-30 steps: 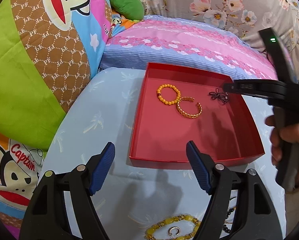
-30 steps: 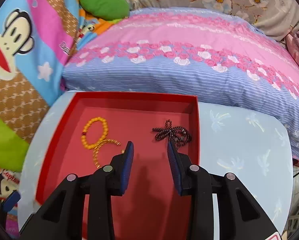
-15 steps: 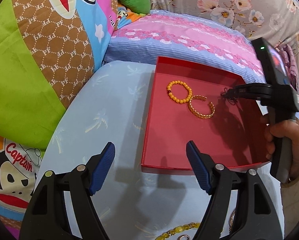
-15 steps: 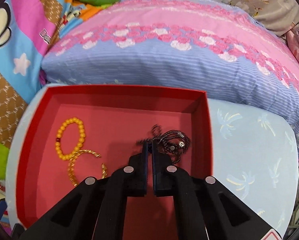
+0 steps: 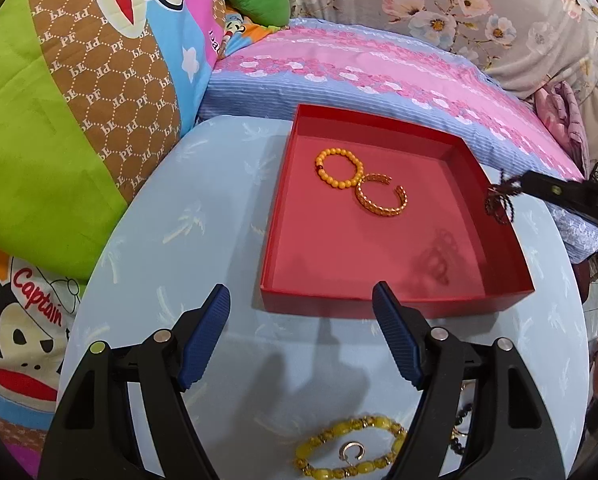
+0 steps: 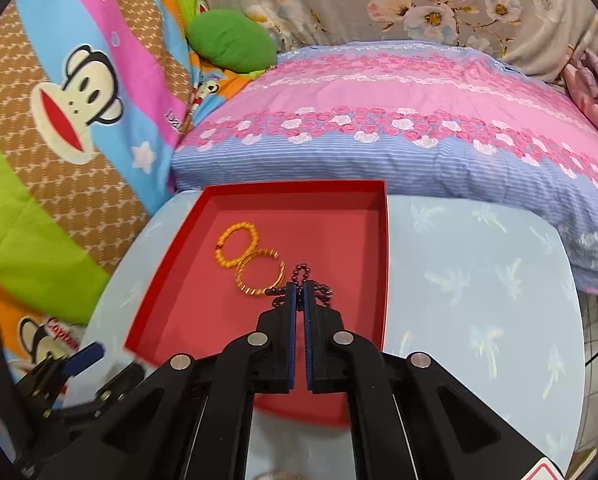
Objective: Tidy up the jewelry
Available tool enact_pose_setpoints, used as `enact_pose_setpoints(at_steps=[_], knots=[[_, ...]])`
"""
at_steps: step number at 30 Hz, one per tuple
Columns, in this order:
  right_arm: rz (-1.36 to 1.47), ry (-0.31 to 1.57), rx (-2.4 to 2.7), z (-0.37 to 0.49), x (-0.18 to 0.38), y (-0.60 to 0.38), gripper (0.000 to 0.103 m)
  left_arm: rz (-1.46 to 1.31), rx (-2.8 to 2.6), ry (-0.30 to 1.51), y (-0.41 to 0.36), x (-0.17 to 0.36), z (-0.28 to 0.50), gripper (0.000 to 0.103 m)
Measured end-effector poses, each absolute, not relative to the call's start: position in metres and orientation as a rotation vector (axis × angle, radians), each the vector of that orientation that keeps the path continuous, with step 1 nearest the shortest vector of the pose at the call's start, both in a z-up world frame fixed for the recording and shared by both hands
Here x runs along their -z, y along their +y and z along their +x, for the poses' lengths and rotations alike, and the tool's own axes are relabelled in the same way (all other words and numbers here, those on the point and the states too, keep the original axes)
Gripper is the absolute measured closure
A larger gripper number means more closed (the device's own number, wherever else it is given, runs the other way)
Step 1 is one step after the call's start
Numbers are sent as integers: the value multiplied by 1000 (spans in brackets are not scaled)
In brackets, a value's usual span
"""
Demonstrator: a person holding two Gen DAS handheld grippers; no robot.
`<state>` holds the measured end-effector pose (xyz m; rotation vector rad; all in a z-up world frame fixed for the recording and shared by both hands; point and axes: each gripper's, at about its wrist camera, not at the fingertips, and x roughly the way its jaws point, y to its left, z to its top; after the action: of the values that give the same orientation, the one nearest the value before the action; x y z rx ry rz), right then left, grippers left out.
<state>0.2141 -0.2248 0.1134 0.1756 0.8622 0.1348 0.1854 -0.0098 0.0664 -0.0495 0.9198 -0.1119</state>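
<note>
A red tray [image 5: 395, 304] [image 6: 383, 240] sits on the light blue table. In it lie an orange bead bracelet [image 5: 338, 169] [image 6: 235, 244] and a gold chain bangle [image 5: 381, 200] [image 6: 261, 272]. My right gripper [image 6: 298, 286] is shut on a dark bead chain [image 6: 303, 270] and holds it lifted above the tray's right side; the chain also dangles in the left wrist view [image 5: 501, 200]. My left gripper [image 5: 301, 308] is open and empty, just in front of the tray's near wall.
A yellow bead bracelet [image 5: 351, 454] with a small silver ring [image 5: 351, 450] inside and dark beads [image 5: 459, 436] lie on the table near me. A pink and blue pillow [image 6: 399, 132] lies behind the tray, and cartoon cushions [image 5: 79, 120] stand at the left.
My right gripper closed on the dark bead chain in the tray and lifted it up and to the right. My left gripper stayed open and drew back a little.
</note>
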Motion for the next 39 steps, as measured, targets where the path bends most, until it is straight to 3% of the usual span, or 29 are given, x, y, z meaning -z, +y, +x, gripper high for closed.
enact_pose_setpoints(at_steps=[7,9,11,12,26,30,33,36,39], knots=[[159,907,-161,136,-103,-216,98,-28,116,935,-11,-63,161,33],[169,924,-151,120,-98,-216,90,-22,116,944,-11,-61,154,33],[168,917,-123,108,-96,-219,62,-14,115,954,-11,-58,147,33],[176,914,-115,103,-95,-223,59,-11,115,957,-10,-57,145,32],[155,1023,-113,74,-44,-211,59,47,153,1043,-13,-19,111,30],[122,1032,-113,74,-32,-198,47,59,158,1061,-15,-9,111,30],[90,1038,-116,76,-24,-191,46,53,156,1066,-14,-5,112,36],[61,1046,-120,80,-18,-184,44,64,163,1057,-15,-6,113,48],[39,1034,-111,84,-15,-180,43,66,192,1060,-17,-8,115,73]])
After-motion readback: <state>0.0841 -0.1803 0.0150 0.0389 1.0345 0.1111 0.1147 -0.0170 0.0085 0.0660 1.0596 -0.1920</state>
